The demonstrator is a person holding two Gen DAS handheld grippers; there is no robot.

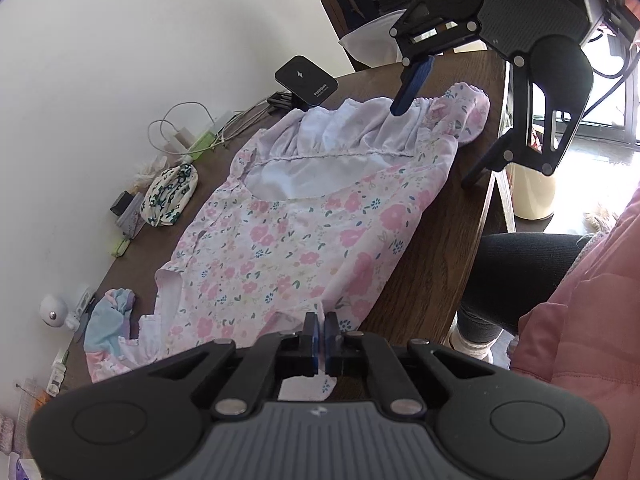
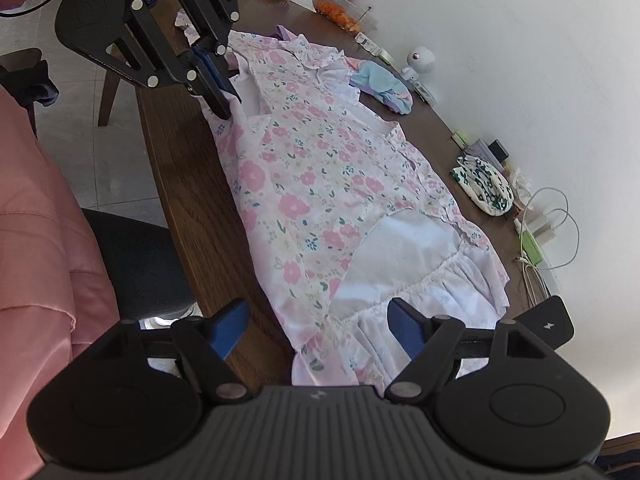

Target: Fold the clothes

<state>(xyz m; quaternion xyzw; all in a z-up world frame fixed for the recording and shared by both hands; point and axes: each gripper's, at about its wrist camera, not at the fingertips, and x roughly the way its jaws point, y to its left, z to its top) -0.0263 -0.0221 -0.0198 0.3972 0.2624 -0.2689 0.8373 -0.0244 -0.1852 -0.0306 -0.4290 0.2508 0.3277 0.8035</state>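
On the dark brown wooden surface lies a thin pink dress with a flower print and a white lining. It is spread out flat along the near edge, close to the person's black trouser leg and puffy pink coat.

The left claw is pinched tight, and a bit of the dress's edge sticks up between its blue pads. So it has hold of one end of the dress at the near edge. The right claw is at the other end, where the cloth is white and gathered. Its two blue fingers stand wide apart, one over the bare wood and one over the frilly white part. It holds nothing yet, as far as I can see.

The dress looks very light and floppy. It will sag and bunch up if only one end is lifted. It looks a little smooth, so a small pinch could slip off. A good place for the right claw to grab seems to be the near edge by the gathered seam, where the cloth is thicker. Then both ends could go up and over together to make a fold.

Far across the surface, by the white wall, sit small things: a black square charger pad, a white cloth pouch with dark green flowers, a white cable and a pastel blue and purple scrunched cloth. They lie apart from the dress, except the pastel cloth, which is just beside it.
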